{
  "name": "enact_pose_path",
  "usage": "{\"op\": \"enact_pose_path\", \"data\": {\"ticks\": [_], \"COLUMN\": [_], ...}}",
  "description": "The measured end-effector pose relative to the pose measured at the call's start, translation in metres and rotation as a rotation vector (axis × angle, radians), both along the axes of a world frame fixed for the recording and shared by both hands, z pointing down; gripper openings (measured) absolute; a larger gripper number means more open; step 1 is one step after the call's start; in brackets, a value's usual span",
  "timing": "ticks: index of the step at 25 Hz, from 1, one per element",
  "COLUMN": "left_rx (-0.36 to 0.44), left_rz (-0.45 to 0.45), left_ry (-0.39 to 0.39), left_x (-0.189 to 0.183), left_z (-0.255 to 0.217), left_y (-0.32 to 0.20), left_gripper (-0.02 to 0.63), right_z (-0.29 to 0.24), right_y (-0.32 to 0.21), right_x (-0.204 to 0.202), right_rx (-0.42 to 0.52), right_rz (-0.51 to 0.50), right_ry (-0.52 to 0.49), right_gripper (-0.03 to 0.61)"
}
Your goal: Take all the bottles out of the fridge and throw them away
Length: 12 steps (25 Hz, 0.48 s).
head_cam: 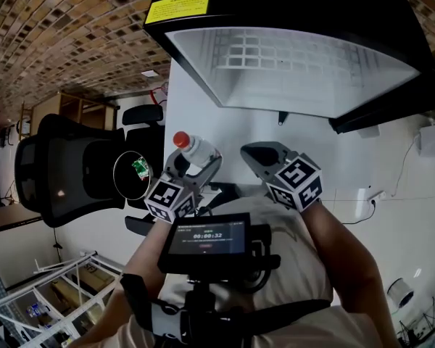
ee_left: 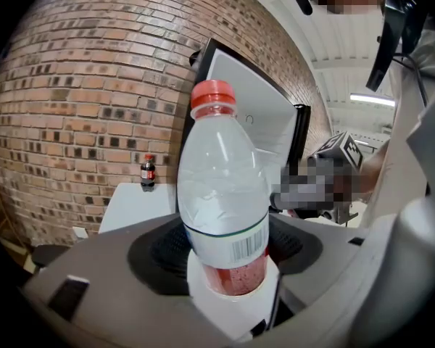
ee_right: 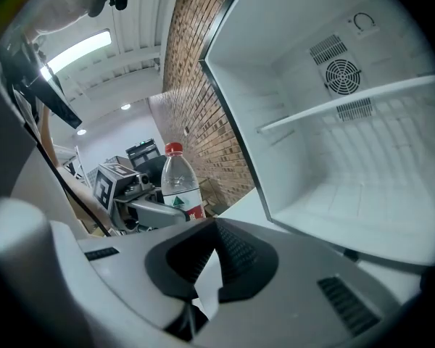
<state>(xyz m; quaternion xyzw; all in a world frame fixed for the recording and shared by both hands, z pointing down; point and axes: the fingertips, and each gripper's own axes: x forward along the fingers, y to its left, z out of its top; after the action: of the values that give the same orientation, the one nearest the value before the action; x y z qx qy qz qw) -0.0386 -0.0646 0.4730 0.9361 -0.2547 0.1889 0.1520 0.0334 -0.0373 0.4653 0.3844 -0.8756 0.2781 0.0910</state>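
Strapped at the person's chest, a small screen (head_cam: 206, 239) fills the bottom centre of the head view, and both grippers reach out just above it. At centre left, the left gripper (head_cam: 194, 164) is clamped on a clear plastic bottle (ee_left: 221, 194) with a red cap. Its own view shows the bottle upright between the 2 jaws, held low on the body near the label and barcode. The right gripper (head_cam: 250, 153), just right of centre, has its jaws pressed together with nothing between them.

The fridge (ee_right: 290, 42) stands open across the top of the head view. The right gripper view looks into it and shows only a bare shelf (ee_right: 348, 104) and a fan vent (ee_right: 343, 72). No bottle is visible in the part on show.

The step in hand looks like the carry. This bottle is out of the fridge and not yet thrown away. A round dark opening with a pale rim (head_cam: 125, 185), at middle left beside an office chair (head_cam: 65, 169), looks like the bin, with something green inside.

The next move calls for bringing the bottle over that opening and then parting the left jaws. A small dark bottle (ee_left: 148, 171) stands on a white top (ee_left: 138, 205) by the brick wall, outside the fridge.
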Motion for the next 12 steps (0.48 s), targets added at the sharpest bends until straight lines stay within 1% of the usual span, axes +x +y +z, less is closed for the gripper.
{"op": "enact_pose_path", "data": {"ticks": [3, 5, 8, 12], "left_rx": [-0.037, -0.06, -0.092, -0.155], "left_rz": [-0.058, -0.112, -0.236, -0.4], "left_ry": [-0.009, -0.025, -0.055, -0.111], "left_x": [-0.028, -0.057, -0.118, -0.21], "left_z": [0.008, 0.019, 0.042, 0.071], "left_y": [-0.001, -0.001, -0.003, -0.001], "left_gripper": [0.311, 0.311, 0.311, 0.311], "right_z": [0.002, 0.005, 0.01, 0.013], "right_y": [-0.001, -0.002, -0.005, -0.013], "right_x": [-0.017, -0.029, -0.048, -0.086], "right_rx": [-0.008, -0.014, -0.026, -0.041], "right_rz": [-0.029, -0.053, -0.083, -0.118], "right_ry": [-0.002, -0.001, 0.004, 0.012], "right_gripper": [0.005, 0.004, 0.005, 0.005]}}
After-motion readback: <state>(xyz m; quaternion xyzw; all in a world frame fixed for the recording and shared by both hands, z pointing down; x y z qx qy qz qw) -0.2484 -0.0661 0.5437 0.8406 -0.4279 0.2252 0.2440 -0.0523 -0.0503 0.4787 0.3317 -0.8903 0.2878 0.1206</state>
